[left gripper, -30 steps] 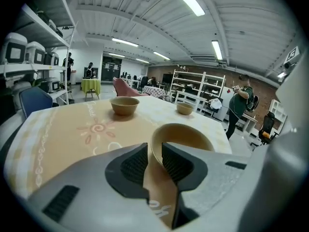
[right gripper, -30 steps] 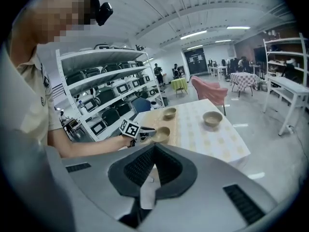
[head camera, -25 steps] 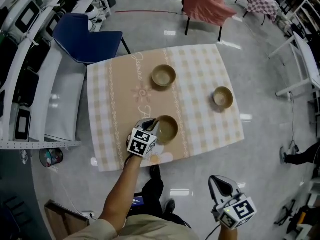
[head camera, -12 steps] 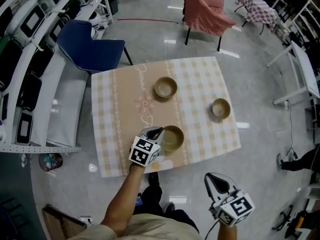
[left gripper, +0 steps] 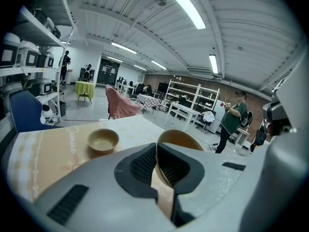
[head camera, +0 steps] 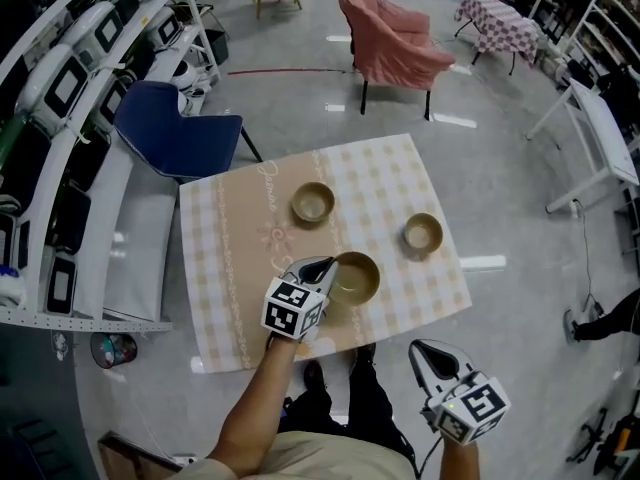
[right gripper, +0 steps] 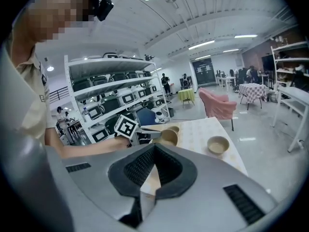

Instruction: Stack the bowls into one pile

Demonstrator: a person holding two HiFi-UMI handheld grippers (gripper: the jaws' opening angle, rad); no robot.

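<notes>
Holding the right gripper (head camera: pixel 425 350) nearest, off the near edge of the table (head camera: pixel 215 268), jaws pressed together on nothing. Just beyond, clamps the left gripper (head camera: pixel 323 266) on the left rim of a tan bowl (head camera: pixel 357 278), one jaw inside and one outside, apparently clear of the checked cloth over the table's near part. Farther on, finds two bowls resting well apart: the far bowl (head camera: pixel 313 202), beyond and slightly left of the loaded gripper, and the right bowl (head camera: pixel 423 234), to its right and straight ahead of the empty gripper. Faces about an equal carry to either; needs the tan bowl brought above one and lowered level, mouth up.
</notes>
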